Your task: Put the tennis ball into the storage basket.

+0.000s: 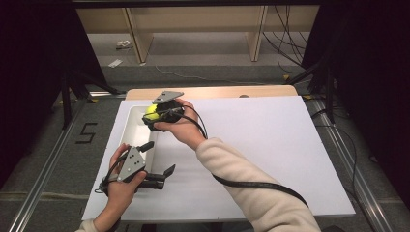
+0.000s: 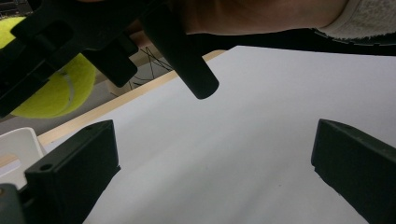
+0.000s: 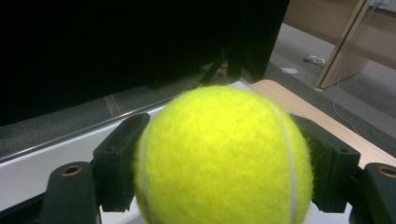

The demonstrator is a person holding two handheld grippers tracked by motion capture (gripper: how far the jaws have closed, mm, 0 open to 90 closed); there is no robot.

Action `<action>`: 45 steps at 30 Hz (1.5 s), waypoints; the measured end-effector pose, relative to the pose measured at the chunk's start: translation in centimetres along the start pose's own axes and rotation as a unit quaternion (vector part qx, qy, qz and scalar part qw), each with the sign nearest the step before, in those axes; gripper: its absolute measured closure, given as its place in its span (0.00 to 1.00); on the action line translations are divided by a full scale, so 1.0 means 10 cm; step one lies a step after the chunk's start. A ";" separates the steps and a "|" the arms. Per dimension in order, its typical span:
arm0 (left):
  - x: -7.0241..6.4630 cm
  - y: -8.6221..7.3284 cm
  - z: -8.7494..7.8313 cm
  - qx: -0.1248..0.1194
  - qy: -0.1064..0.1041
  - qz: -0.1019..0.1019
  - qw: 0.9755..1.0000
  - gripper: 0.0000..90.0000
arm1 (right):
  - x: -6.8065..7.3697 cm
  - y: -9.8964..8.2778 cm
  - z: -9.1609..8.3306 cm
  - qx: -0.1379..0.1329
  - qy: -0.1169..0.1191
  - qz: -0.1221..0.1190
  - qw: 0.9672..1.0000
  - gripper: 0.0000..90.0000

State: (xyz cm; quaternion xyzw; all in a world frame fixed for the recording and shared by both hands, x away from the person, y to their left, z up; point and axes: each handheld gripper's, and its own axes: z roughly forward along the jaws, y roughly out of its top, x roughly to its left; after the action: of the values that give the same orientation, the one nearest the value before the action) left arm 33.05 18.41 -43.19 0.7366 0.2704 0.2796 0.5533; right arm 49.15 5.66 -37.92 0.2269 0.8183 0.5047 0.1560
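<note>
A yellow tennis ball (image 1: pixel 152 112) is held above the white tray (image 1: pixel 131 126), with my right gripper (image 1: pixel 154 115) shut on it. In the right gripper view the ball (image 3: pixel 224 156) sits squeezed between both black jaws. The left gripper view catches the same ball (image 2: pixel 56 93) at its upper left, under the other gripper's dark body. My left gripper (image 1: pixel 157 157) rests low on the white sheet near the tray's front end, its jaws wide open with nothing between them; in its own view it is (image 2: pixel 210 172).
A white sheet (image 1: pixel 251 145) covers most of the wooden table (image 1: pixel 217 92). Black cables trail from both grippers across the sheet. Beyond the table are a grey floor, wooden furniture legs and dark stands on either side.
</note>
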 end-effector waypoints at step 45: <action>-0.01 0.00 0.00 -0.001 -0.003 0.002 1.000 0.00 | 0.16 0.24 0.28 0.015 0.022 -0.006 1.000 0.29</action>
State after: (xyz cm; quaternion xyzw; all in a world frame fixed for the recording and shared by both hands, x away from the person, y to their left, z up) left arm 33.00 18.34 -43.17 0.7374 0.2672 0.2788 0.5542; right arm 49.69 9.55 -37.03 0.2134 0.8304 0.4960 0.1370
